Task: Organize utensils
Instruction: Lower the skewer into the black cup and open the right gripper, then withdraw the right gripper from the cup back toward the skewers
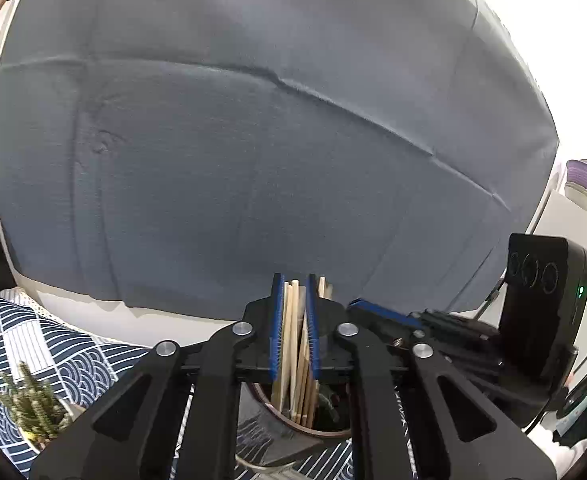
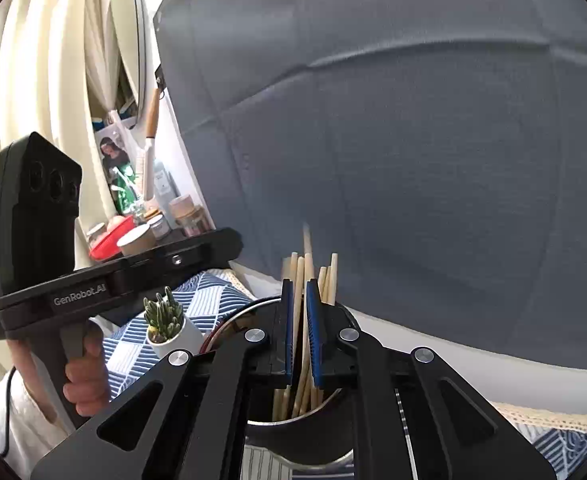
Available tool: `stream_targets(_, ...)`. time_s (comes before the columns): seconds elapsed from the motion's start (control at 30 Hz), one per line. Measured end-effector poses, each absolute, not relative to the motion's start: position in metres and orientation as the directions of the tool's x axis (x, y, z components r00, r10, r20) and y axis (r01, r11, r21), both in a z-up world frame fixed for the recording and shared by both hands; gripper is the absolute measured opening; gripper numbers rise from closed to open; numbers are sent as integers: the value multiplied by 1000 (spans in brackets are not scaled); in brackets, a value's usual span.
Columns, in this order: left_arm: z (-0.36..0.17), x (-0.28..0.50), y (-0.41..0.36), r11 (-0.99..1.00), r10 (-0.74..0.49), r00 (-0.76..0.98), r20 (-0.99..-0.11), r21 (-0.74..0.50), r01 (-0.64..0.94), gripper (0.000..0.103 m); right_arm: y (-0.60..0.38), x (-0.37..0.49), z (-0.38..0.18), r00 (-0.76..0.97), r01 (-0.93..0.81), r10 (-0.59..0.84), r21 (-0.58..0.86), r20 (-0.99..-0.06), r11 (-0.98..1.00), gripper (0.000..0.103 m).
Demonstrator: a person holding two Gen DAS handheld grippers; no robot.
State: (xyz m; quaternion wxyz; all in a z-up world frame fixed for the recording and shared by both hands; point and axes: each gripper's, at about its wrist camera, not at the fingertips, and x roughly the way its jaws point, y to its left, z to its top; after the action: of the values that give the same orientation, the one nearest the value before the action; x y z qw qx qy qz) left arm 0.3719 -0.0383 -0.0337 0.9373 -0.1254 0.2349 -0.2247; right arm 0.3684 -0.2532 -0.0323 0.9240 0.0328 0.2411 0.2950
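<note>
left gripper (image 1: 294,280) pinching wooden chopsticks (image 1: 293,344) over the dark cup (image 1: 313,432) | right gripper (image 2: 299,284) nipped onto chopsticks, bundle standing in cup | cactus pot (image 2: 165,326) beside | grey cloth (image 1: 253,140) behind

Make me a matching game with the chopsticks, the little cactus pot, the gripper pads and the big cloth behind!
Things:
1. chopsticks
2. cactus pot
3. gripper pads
4. big cloth

Matches:
A. white
B. grey-blue
C. pale wood
D. bright blue

Pairs: 1-C, 2-A, 3-D, 4-B
</note>
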Motion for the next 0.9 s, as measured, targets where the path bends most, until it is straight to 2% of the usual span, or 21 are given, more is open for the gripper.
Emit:
stream_targets(0.07, -30, 368, -32, 870, -476, 789, -388, -341, 357, 22, -255, 363, -27, 724, -512, 538, 187, -431, 838, 8)
stream_targets(0.13, -25, 362, -24, 874, -467, 796, -386, -335, 351, 25, -257, 356, -20, 740, -497, 520, 174, -427, 850, 9)
stream_targets(0.17, -23, 358, -22, 875, -467, 795, -387, -334, 352, 29, -257, 354, -17, 746, -490, 511, 169, -427, 855, 16)
stream_targets(0.2, -21, 356, -19, 876, -465, 795, -388, -332, 350, 35, -258, 351, -14, 753, -481, 501, 162, -427, 862, 26)
stream_targets(0.27, -15, 350, -13, 877, -463, 797, -388, -329, 350, 44, -259, 343, -7, 768, -464, 479, 147, -424, 874, 37)
stream_targets(0.33, -10, 346, -8, 879, -461, 795, -394, -323, 349, 50, -258, 338, 0, 774, -454, 469, 142, -426, 879, 39)
stream_targets(0.5, 1, 336, 1, 878, -465, 786, -407, -325, 351, 68, -255, 319, 20, 801, -414, 420, 112, -426, 903, 56)
stream_targets(0.57, 6, 332, 2, 875, -472, 782, -407, -325, 358, 71, -252, 311, 27, 810, -398, 402, 104, -426, 912, 59)
stream_targets(0.67, 12, 330, 4, 873, -481, 768, -422, -311, 376, 79, -250, 299, 35, 834, -349, 355, 93, -423, 932, 70)
stream_targets(0.73, 15, 326, 8, 869, -491, 761, -425, -299, 394, 79, -249, 291, 39, 845, -321, 331, 95, -420, 942, 76)
stream_targets(0.8, 17, 324, 12, 864, -501, 749, -432, -294, 408, 87, -249, 282, 41, 855, -286, 301, 100, -422, 953, 82)
stream_targets(0.9, 19, 320, 17, 870, -493, 746, -448, -262, 418, 93, -248, 269, 42, 866, -239, 262, 108, -426, 965, 85)
